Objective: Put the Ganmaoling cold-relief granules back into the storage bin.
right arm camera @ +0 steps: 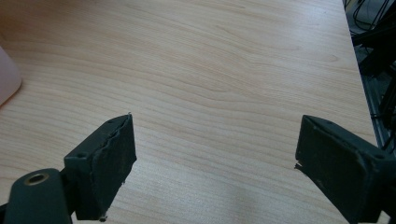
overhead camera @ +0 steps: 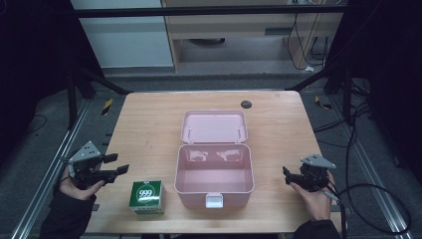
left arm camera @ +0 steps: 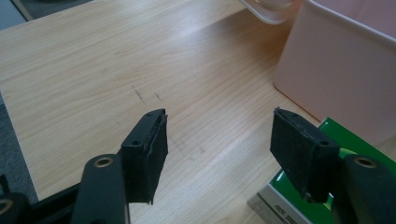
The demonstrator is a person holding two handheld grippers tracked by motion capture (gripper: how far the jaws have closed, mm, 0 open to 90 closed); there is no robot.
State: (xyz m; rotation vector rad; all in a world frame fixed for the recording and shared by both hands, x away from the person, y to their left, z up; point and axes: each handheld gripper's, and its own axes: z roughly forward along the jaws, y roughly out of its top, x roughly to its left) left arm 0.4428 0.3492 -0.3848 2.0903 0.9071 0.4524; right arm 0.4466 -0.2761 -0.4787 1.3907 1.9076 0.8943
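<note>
The left gripper sits at the table's left edge, jaws spread wide with nothing between them, just beside the green 999 box. That box stands near the front edge, left of the open pink case, which looks empty, though its floor is glary. The right gripper hovers right of the case, jaws apart too.
</note>
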